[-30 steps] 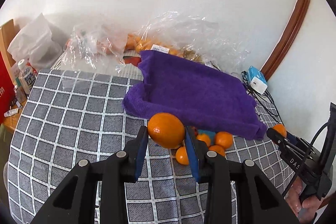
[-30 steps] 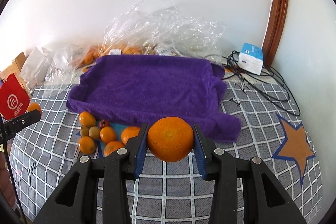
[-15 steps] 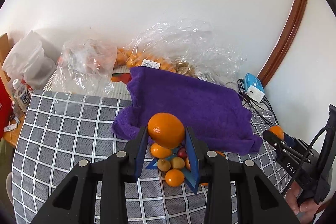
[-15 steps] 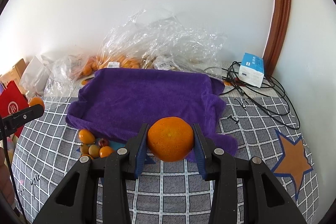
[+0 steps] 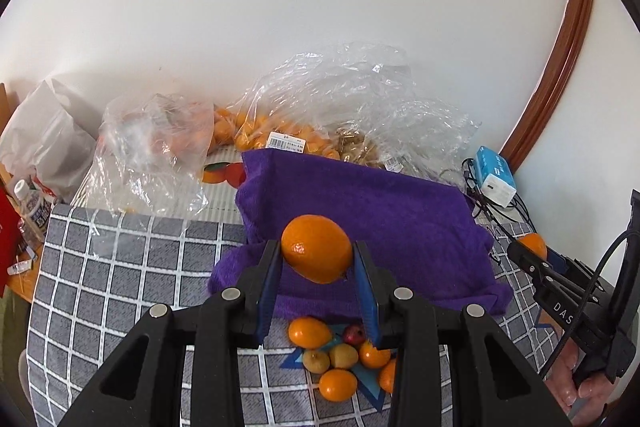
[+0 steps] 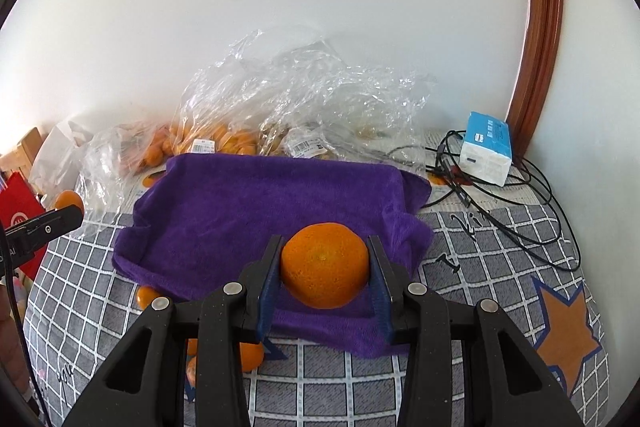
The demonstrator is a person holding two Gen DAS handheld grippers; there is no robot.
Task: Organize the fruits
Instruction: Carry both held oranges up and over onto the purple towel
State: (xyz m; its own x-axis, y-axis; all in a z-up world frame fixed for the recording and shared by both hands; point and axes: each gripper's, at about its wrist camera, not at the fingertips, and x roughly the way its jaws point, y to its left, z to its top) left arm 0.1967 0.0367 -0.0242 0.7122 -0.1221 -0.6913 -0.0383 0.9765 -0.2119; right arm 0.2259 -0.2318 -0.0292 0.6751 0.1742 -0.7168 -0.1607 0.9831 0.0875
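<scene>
While each gripper clamps its own fruit, both have risen and drawn back over the last second: the left gripper point(image 5: 317, 269) has its jaws closed on a smooth orange point(image 5: 317, 248), and the right gripper point(image 6: 325, 273) has its jaws closed on a rougher-skinned mandarin point(image 6: 324, 265). A second ago the heap of small loose fruits point(image 5: 340, 359) sat just beyond the left jaws; it now lies below and behind them, at the near edge of the purple towel point(image 5: 372, 223). Both held fruits now hang over the towel's front edge, so the lift looks done and the carry toward the towel seems under way, with setting down likely next. No fruit rests on the towel, so the sorting appears barely begun.

Under the towel, the desk point(image 6: 472, 267) wears a grey checked cloth with an orange star printed toward the right. Behind the towel, crumpled clear plastic bags point(image 6: 304, 95) hold more small oranges against a white wall. A blue and white box point(image 6: 486, 149) sits on tangled black cables point(image 6: 532, 223) beside a brown wooden door frame point(image 6: 540, 27).
</scene>
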